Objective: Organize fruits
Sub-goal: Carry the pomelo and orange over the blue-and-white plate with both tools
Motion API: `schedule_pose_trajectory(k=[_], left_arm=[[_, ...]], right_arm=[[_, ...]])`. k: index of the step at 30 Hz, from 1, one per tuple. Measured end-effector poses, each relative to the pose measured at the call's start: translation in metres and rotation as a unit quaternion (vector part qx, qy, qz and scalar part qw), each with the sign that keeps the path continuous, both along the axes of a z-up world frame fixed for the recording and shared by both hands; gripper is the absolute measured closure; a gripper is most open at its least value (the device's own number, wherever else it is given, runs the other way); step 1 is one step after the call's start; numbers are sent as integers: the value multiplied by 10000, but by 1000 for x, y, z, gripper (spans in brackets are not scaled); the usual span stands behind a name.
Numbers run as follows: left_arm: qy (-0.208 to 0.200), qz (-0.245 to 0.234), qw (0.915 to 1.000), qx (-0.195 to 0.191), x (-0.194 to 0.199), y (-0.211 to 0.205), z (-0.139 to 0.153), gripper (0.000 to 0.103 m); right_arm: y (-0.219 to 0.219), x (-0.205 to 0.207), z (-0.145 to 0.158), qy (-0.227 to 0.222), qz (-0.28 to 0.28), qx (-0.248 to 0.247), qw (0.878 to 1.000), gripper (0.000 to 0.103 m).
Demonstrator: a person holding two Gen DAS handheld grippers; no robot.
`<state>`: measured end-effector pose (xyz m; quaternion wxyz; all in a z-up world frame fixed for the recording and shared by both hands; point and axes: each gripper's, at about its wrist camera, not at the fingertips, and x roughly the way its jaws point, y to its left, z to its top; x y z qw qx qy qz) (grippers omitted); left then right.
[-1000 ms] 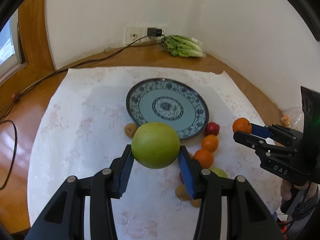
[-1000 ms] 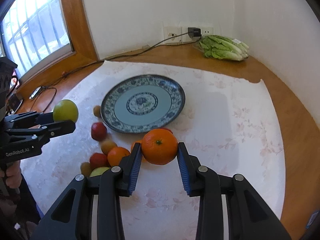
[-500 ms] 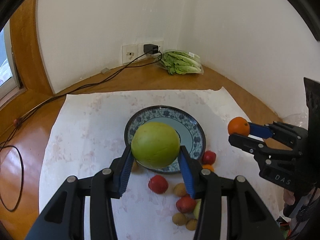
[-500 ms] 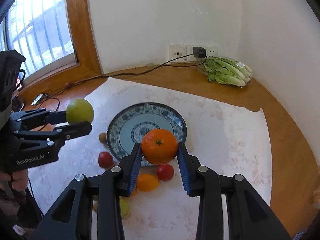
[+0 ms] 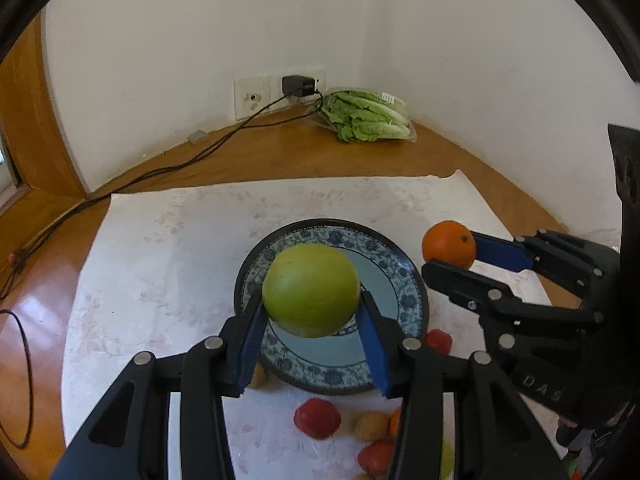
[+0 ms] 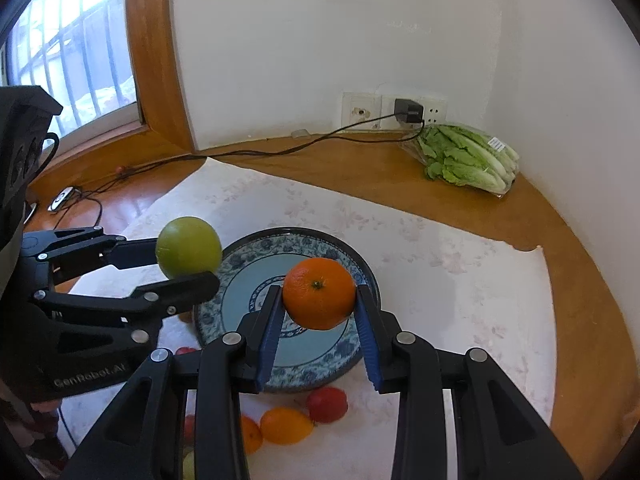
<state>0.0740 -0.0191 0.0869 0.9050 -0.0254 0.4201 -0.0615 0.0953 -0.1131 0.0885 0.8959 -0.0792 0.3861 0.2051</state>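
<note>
The green apple point(image 5: 311, 290) sits clamped between the left gripper's point(image 5: 312, 320) blue pads above the patterned plate point(image 5: 404, 280), while the right gripper point(image 6: 318, 322) pinches an orange point(image 6: 319, 293) over the same plate (loose fruit beside its near rim).

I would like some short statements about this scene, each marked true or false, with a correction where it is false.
1. The left tool holds a green fruit. True.
2. The right tool is empty. False: it grips an orange.
3. The plate has no fruit lying on it. True.
4. The lettuce lies on the white cloth. False: it lies on bare wood by the wall corner.
5. Loose fruits lie on the cloth beside the plate. True, among them a red fruit.
</note>
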Motion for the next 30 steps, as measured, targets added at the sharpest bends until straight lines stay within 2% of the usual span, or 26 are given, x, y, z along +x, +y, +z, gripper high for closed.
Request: schedule_pose_trajectory(k=[11,21,30], left_arm=[[245,62,9997,-49,29,3,-41,56],[469,115,9988,-129,45,7,-69,56],[374,85,9992,-94,46,8,-69,56]], right_arm=[[-2,34,-47,407,-123,198,9989,67],[2,49,-72,572,-85,137,9982,67],[4,52,-78,512,-58,59,9987,67]])
